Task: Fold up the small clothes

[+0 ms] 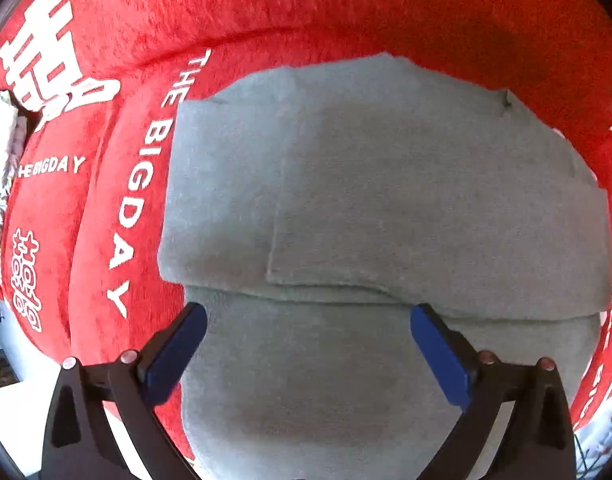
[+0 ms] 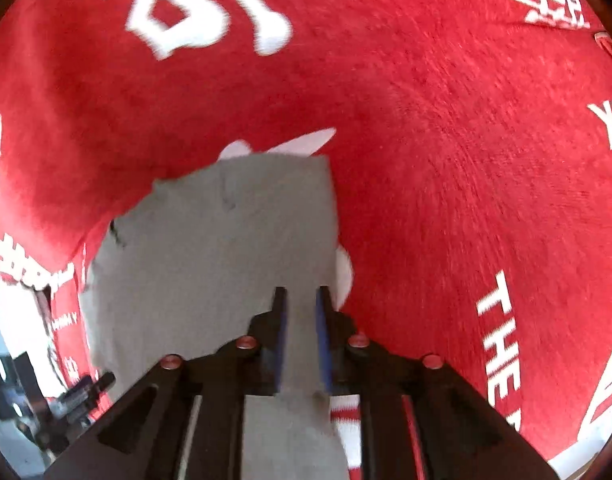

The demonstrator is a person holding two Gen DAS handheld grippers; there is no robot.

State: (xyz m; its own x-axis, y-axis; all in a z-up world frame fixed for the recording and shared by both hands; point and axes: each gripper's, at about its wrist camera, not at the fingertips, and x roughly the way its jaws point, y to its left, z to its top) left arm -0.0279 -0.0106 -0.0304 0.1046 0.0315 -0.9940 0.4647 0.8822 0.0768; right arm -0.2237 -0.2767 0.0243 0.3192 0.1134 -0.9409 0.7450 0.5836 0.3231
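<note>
Two sets of jaws point down at one folded grey garment [image 1: 346, 200]. Those of the left gripper [image 1: 308, 322] stand wide open, empty, with the garment's lower layer under and between them and the fold edge just past their tips. Those of the right gripper [image 2: 302, 300] stand narrowly apart over the garment's right edge, pressing on nothing. Around lies a red cloth [image 2: 446, 140] with white lettering.

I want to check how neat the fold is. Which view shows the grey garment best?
The left wrist view: the grey garment fills the frame, sharp, with its folded layers and edges visible on the red cloth. The right wrist view shows only a blurred part of it, partly hidden behind the right gripper.
</note>
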